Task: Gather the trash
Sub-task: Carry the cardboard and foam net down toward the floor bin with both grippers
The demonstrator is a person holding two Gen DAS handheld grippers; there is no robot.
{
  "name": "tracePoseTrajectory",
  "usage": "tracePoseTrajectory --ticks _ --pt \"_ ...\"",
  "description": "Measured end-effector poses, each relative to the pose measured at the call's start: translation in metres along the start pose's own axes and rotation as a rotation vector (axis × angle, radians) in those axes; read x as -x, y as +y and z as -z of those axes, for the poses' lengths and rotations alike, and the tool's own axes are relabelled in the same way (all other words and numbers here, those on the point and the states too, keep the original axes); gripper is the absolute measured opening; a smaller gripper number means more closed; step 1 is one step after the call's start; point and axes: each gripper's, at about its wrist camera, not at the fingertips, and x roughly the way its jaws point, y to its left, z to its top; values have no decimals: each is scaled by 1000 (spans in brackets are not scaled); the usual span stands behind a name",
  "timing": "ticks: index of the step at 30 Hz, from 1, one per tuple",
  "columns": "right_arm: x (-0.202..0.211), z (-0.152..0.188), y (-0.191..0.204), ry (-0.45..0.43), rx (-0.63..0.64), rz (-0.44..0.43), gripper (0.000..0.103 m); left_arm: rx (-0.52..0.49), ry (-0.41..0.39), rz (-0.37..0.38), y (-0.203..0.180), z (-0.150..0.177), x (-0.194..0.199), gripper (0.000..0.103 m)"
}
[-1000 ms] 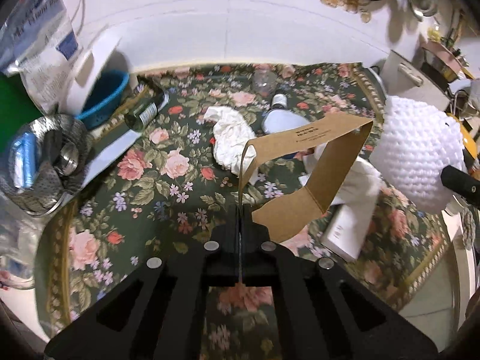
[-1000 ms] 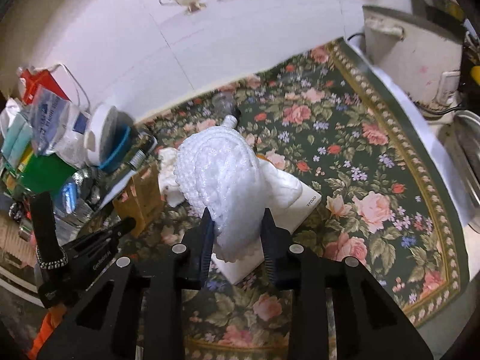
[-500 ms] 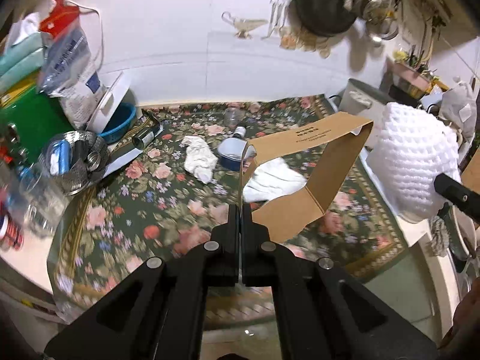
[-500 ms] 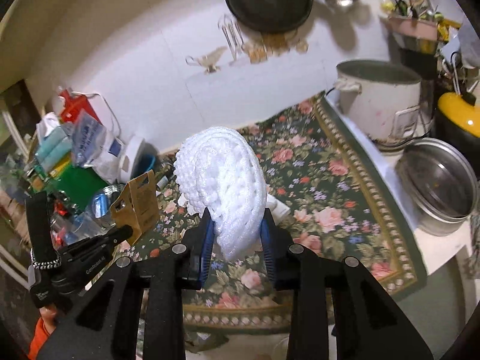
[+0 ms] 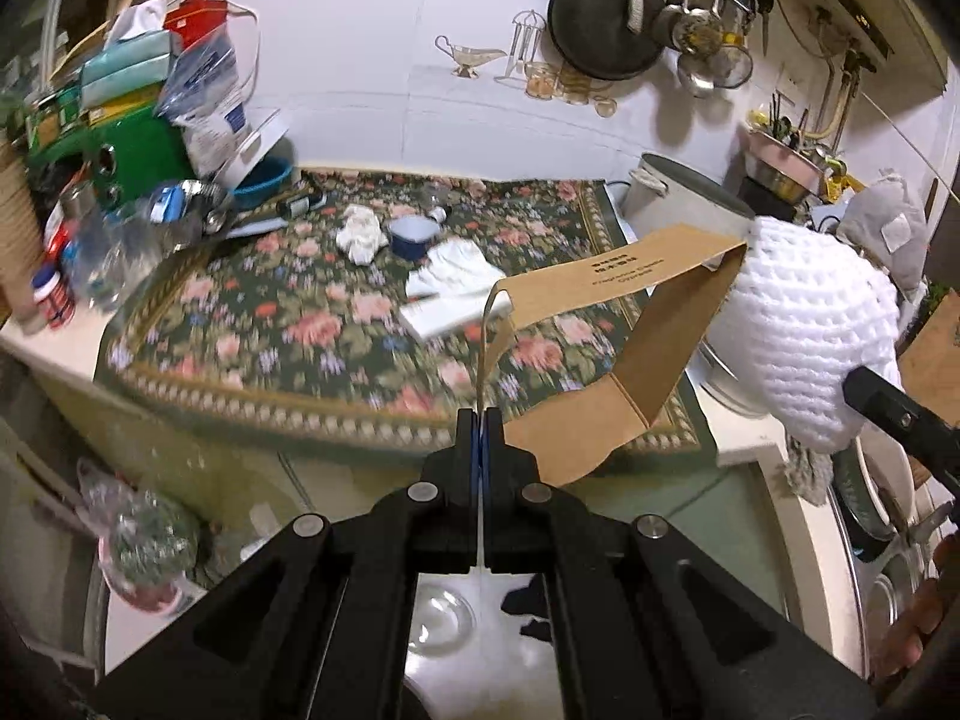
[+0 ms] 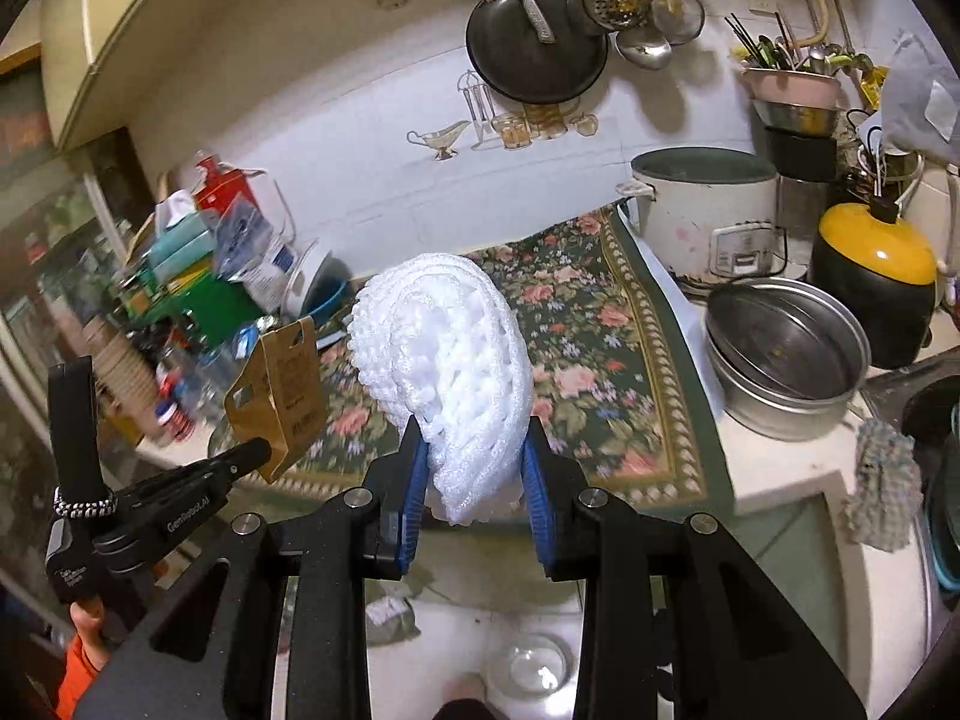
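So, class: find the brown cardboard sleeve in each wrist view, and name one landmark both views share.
Left wrist view: brown cardboard sleeve right of centre, pinched in the left claw.
Right wrist view: sleeve at left-centre, on that claw's tip.
Shared landmark: the black pan hanging on the wall.

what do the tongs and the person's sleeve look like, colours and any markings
Both tongs are matte black, each with two flat arms with cut-out slots and round silver bolts. The right tongs have ribbed blue pads; a sliver of blue shows on the left tongs too. Seen from the right wrist, the left tool's body bears white lettering and a black-and-white braided cord. An orange sleeve shows below it.
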Motion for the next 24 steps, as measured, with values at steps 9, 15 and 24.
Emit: tracePoseTrajectory --ticks 9,15,24 --pt "7 35 -12 65 4 -35 28 42 104 -19 -2 65 -3 0" --pt "-27 78 -14 141 -27 -27 28 54 212 -35 28 116 -50 0" --pt "-123 183 -35 273 -127 84 28 43 420 -36 85 224 -197 0"
